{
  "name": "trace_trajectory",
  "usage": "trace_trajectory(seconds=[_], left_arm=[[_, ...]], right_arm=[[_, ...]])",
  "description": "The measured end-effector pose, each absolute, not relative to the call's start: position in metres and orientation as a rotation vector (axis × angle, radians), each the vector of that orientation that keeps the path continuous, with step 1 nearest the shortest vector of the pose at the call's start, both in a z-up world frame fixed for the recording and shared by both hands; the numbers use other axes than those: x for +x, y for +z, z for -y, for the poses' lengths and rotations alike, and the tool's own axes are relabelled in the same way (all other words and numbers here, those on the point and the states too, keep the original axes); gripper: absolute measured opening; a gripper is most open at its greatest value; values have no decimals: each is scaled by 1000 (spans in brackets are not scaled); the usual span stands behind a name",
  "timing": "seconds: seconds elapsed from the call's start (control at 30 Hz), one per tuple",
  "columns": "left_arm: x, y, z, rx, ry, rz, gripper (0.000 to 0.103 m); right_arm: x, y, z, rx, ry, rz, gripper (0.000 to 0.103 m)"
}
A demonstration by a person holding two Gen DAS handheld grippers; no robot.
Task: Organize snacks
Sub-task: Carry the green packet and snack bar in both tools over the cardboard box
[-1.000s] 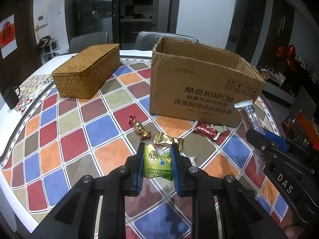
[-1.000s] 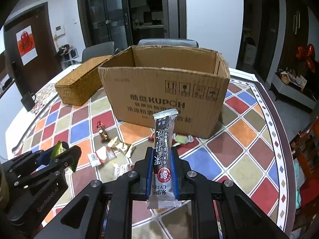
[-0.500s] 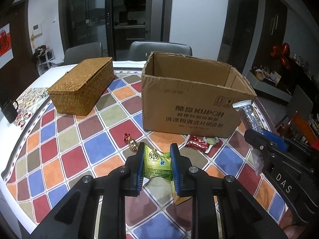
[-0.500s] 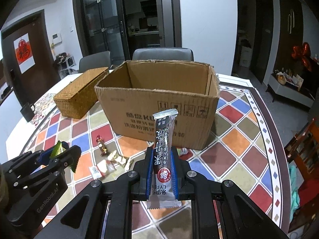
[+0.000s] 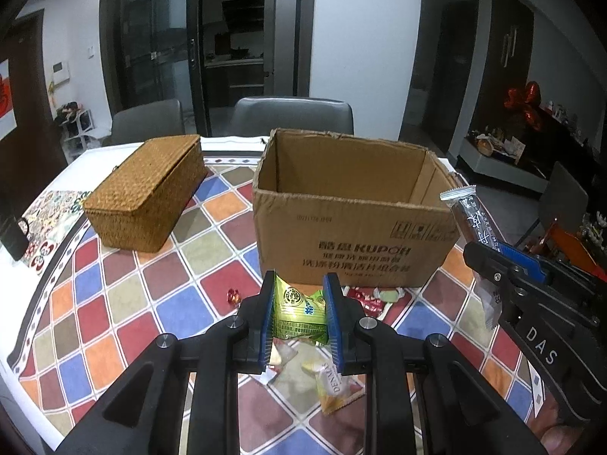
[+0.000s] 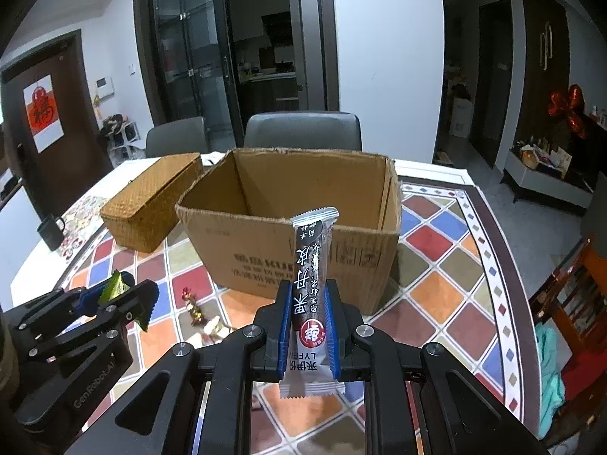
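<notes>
While both grippers are held above the table, the scene is set out as follows.

Left gripper (image 5: 299, 316): pressed onto a green snack packet (image 5: 299, 314), which is pinched between the blue pads and held clear of the tabletop.
Right gripper (image 6: 306, 326): clamped on a long dark snack stick (image 6: 309, 284), which is held upright with its crimped top end above the fingers and its white lower end hanging below them.
Cardboard box (image 5: 353, 242): open at the top, placed on the table just beyond both grippers; only bare inner walls are seen.
Wicker box (image 5: 146, 197): closed with its lid, set to the left of the cardboard box and apart from it.
Loose snacks: a red candy (image 5: 234, 297) and a red wrapper (image 5: 366, 297) are seen on the table before the cardboard box; a yellow packet (image 5: 335, 388) is seen lying below the left gripper.
Table (image 5: 125, 303): covered with a cloth of coloured diamonds.
Mug (image 6: 51, 229): a dark one, placed at the far left edge.
Chairs (image 6: 301, 131): two grey ones are seen behind the table.
</notes>
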State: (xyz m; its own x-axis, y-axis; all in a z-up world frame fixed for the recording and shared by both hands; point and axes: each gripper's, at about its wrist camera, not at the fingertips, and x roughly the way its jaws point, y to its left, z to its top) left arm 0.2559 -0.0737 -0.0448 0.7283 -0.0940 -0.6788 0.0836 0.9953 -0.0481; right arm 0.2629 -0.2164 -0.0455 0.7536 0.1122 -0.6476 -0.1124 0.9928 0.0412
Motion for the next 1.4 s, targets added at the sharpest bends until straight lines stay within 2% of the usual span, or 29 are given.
trace_trajectory(seconds=[1.0, 1.4], left_arm=[[313, 4, 81, 27, -151, -659, 24], [337, 6, 88, 38, -186, -658, 24]], right_arm=[[306, -5, 219, -1, 97, -629, 17], [323, -1, 227, 4, 90, -613, 17]])
